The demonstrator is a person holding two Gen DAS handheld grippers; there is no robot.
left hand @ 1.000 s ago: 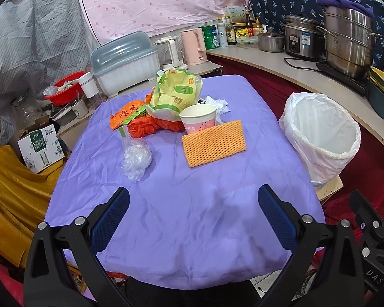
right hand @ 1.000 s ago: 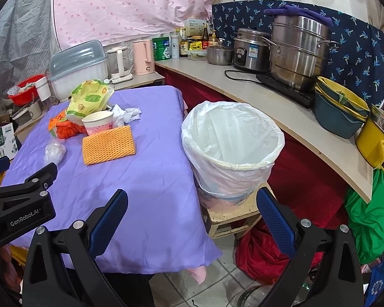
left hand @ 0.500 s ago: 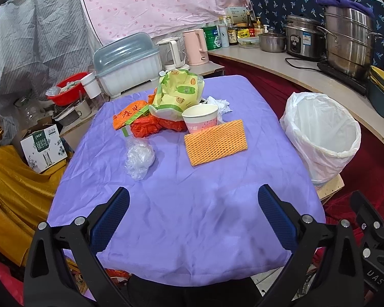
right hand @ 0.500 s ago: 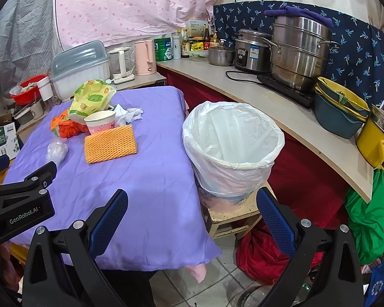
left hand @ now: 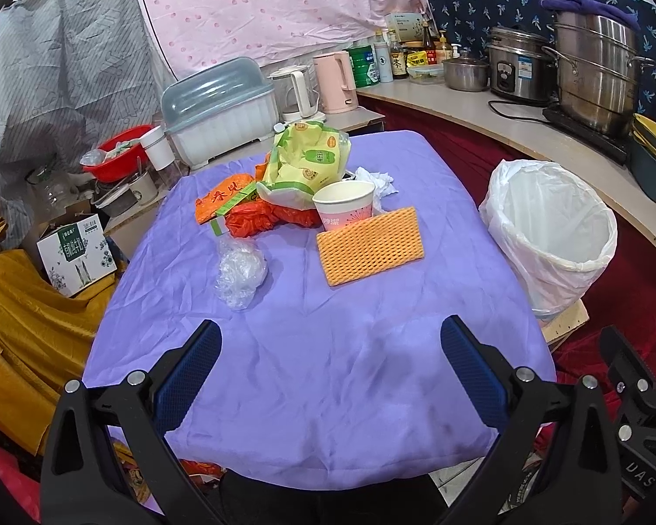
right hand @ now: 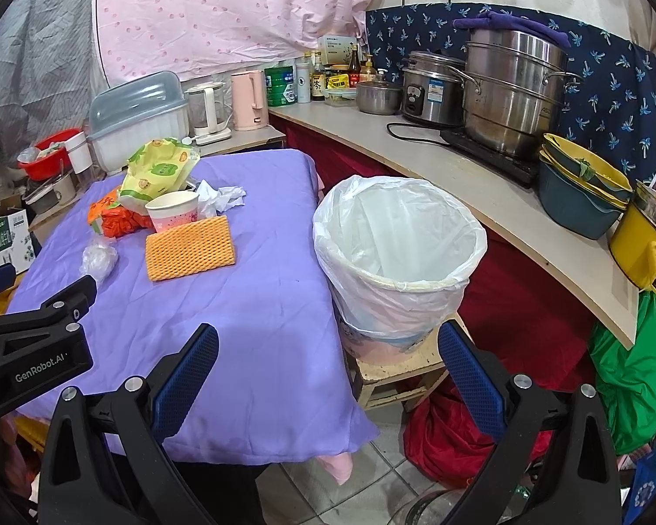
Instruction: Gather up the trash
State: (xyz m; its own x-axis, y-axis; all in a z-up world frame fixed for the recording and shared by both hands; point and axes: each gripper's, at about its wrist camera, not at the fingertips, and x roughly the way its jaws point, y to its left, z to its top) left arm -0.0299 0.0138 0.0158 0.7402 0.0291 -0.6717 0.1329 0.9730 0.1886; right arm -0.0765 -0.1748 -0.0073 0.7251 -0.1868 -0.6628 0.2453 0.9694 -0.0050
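Both the left gripper (left hand: 330, 365) and right gripper (right hand: 327, 365) have edged forward, jaws spread wide and empty. The crumpled clear plastic wrap (left hand: 239, 270) and orange foam mesh sleeve (left hand: 370, 245) mid-surface remain uncollected

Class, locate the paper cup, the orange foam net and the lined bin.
paper cup (left hand: 344, 211), left wrist view, on its pink side wall.
orange foam net (left hand: 370, 246), left wrist view, on its middle.
lined bin (right hand: 415, 293), right wrist view, on its near outer wall.

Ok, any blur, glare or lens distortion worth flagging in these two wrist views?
Left wrist view: sharp, evenly lit, faint finger shadows on the purple tablecloth; fisheye bends the counter. Right wrist view: equally sharp, dark vignette corners; mild sheen on the steel pots, bin liner bright, not blown out.
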